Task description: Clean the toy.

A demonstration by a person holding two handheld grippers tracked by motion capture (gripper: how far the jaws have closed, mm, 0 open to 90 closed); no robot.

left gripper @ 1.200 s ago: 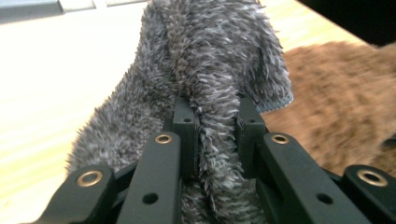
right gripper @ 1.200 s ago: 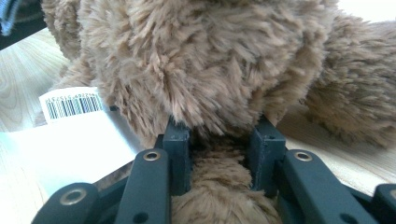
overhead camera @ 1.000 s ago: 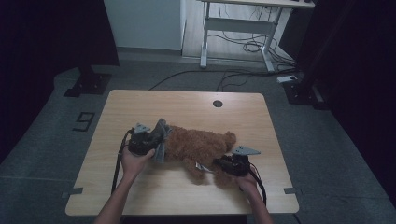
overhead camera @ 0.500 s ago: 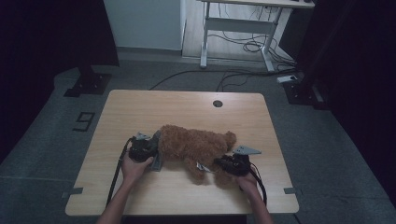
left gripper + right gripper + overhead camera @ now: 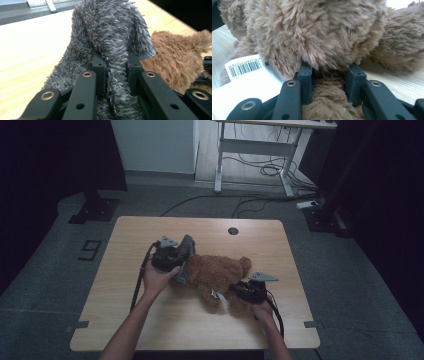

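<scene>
A brown teddy bear [image 5: 215, 272] lies on its side in the middle of the wooden table [image 5: 150, 330]. My left gripper [image 5: 180, 262] is at its left end, shut on a fluffy grey cloth [image 5: 186, 249] that stands up against the bear. In the left gripper view the grey cloth [image 5: 110, 27] is pinched between the jaws of the left gripper [image 5: 115, 62], with the bear [image 5: 175, 62] to the right. My right gripper [image 5: 328, 72] grips a brown plush limb of the bear [image 5: 324, 32]; its jaws have just been opening slightly, the limb still pressed between them. A white barcode label [image 5: 244, 67] lies beside it.
A round cable hole [image 5: 233, 230] sits near the table's far edge. Bare wood lies to the left and front of the bear. On the floor are a "9" marker [image 5: 90, 250], cables and a white desk frame [image 5: 250, 150] behind the table.
The left hand dipped toward the table's front edge, then rose and moved away and right again, lifting the grey cloth against the bear. The right hand stayed put.
</scene>
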